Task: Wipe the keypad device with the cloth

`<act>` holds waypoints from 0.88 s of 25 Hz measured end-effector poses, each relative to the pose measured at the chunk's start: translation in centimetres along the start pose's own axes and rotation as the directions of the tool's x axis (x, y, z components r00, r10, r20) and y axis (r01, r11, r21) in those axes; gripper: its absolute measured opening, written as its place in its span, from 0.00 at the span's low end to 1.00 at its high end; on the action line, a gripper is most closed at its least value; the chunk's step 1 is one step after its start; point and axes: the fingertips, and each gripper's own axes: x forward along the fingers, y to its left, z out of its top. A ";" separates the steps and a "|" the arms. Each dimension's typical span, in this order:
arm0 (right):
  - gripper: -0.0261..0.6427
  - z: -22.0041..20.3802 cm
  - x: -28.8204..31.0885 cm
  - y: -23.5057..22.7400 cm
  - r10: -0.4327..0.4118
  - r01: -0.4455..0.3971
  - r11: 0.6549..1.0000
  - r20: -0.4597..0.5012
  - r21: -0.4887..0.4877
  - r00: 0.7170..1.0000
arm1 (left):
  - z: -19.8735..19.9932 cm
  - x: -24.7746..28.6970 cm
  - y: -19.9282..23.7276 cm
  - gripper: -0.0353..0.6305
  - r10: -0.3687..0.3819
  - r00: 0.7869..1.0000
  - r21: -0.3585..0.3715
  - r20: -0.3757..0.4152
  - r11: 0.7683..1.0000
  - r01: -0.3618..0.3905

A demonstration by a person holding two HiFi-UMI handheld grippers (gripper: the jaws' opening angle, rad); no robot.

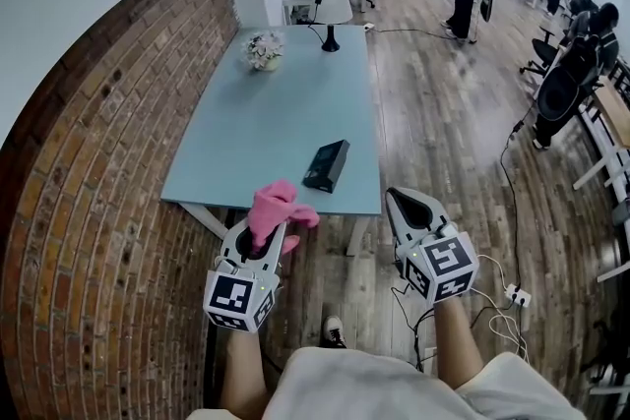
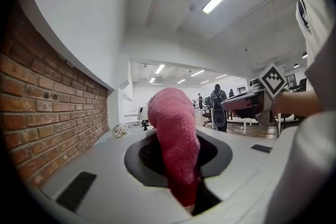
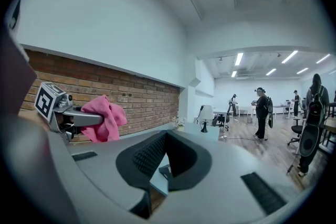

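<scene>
Keypad device: the keypad device [image 1: 327,165] lies flat and skewed on the table [image 1: 266,113], close to the table's front edge. Nothing touches or braces it.

Cloth: the pink cloth [image 1: 274,207] sits on your side of the keypad device, well short of it. It stands up out of the jaws in a bunched fold.

Left gripper: your left gripper [image 1: 266,239] is pinching the cloth, and its view shows the fabric filling the gap.

Right gripper: your right gripper [image 1: 406,204] has its jaws pressed together on nothing. It hovers on your side of the keypad device, a little to its right.

Risk, sliding: the device looks light and loose, so a stroke pulled towards you could drag it off the front edge. Steadying it with the closed right gripper would likely prevent that.

Risk, scraping: with the cloth bunched upward, the hard jaw tips may meet the keys before the fabric does.

Risk, losing the cloth: only a narrow part looks clamped, so friction while wiping could tug it free.
</scene>
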 end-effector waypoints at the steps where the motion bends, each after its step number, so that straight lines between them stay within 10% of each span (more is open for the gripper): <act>1: 0.05 -0.2 0.4 -0.1 -0.001 0.001 1.000 -0.006 0.001 1.000 | -0.2 0.2 0.4 0.25 0.001 1.000 -0.002 -0.002 1.000 -0.001; 22: 0.05 -2.1 7.6 -3.4 0.005 -0.004 1.000 -0.089 0.015 0.996 | -1.8 6.5 4.3 0.25 0.001 1.000 -0.020 -0.029 1.000 -0.002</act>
